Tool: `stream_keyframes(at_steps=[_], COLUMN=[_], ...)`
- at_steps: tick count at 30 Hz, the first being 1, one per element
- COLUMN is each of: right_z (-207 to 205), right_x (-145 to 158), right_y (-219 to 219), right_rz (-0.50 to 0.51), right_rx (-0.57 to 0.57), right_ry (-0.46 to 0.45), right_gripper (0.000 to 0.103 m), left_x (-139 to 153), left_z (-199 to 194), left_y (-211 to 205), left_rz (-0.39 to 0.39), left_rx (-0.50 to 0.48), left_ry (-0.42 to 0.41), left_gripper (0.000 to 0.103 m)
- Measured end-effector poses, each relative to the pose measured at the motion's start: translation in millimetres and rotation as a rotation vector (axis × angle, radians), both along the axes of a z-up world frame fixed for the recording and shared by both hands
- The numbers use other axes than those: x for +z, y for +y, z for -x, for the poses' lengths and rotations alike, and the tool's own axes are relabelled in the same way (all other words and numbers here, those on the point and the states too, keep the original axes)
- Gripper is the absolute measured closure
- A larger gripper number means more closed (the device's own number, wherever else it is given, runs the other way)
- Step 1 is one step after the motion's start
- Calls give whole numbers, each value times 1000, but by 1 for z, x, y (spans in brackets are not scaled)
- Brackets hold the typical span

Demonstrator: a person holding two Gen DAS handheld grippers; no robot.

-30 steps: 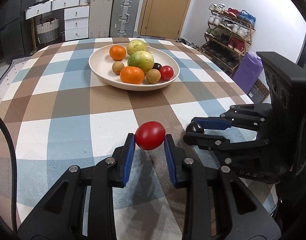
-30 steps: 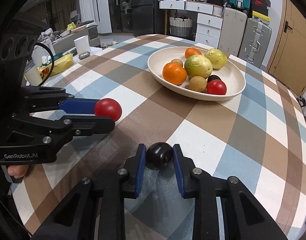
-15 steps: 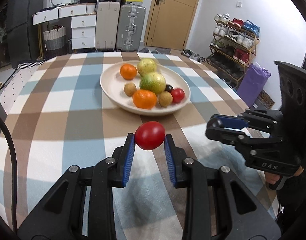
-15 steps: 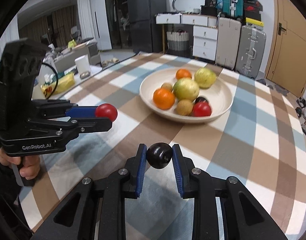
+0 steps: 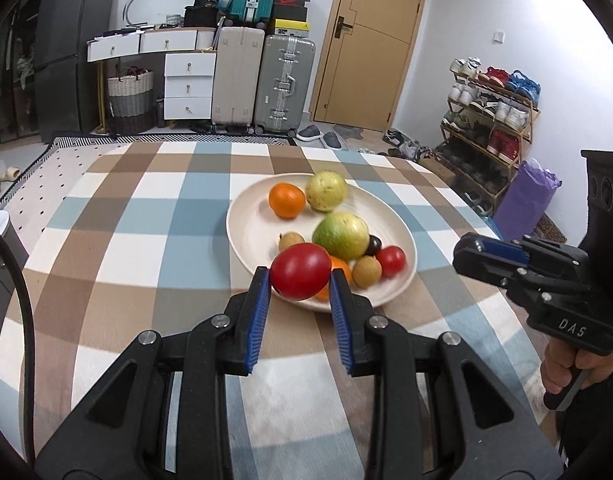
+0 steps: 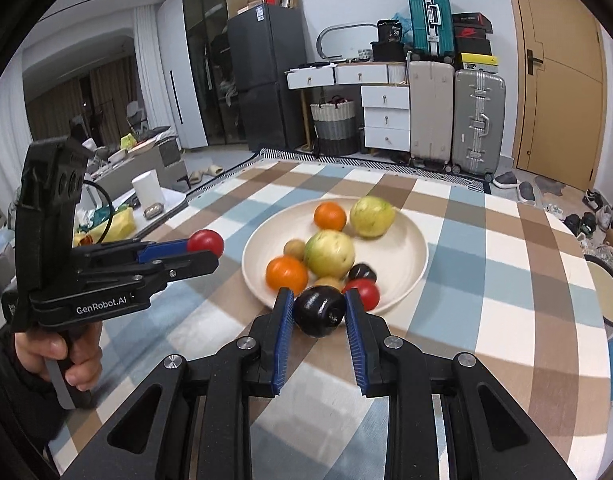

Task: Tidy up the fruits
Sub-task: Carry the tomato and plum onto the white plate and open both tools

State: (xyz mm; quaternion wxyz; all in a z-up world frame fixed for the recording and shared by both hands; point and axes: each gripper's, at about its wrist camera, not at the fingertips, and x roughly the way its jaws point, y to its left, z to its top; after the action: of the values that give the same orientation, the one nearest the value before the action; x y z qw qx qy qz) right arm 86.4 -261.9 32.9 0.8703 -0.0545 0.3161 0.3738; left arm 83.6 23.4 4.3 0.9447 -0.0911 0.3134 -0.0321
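You have raised both fruits off the bench (image 5: 118, 248) and carried them toward the bowl (image 5: 246, 236), so dropping them in looks next. Your left hand-held gripper (image 5: 300, 282) pinches the red tomato (image 5: 300, 270) short of the rim; your right hand-held gripper (image 6: 319, 312) clamps the dark plum (image 6: 318, 311) there too.

The left gripper (image 5: 300, 280) is clamped on a red fruit (image 5: 301, 271) between its blue pads. The right gripper (image 6: 319, 312) pinches a dark fruit (image 6: 320, 311) likewise. A hand (image 6: 56, 354) grips the left handle.
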Motion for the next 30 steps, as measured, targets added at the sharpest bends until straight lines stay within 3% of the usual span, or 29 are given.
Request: stream_keyframes(at_steps=[14, 30], right_z=[-45, -83], right_x=[3, -28], right_y=[8, 3], right_rz=[-25, -35], right_rx=[-45, -134], right_ry=[-6, 75], right_gripper=[76, 76], left_x=[3, -18], left_z=[-45, -65], left_y=[16, 10], left_rz=[-29, -79], left_rx=[49, 36], left_ry=[-36, -19], left_gripper=[76, 76])
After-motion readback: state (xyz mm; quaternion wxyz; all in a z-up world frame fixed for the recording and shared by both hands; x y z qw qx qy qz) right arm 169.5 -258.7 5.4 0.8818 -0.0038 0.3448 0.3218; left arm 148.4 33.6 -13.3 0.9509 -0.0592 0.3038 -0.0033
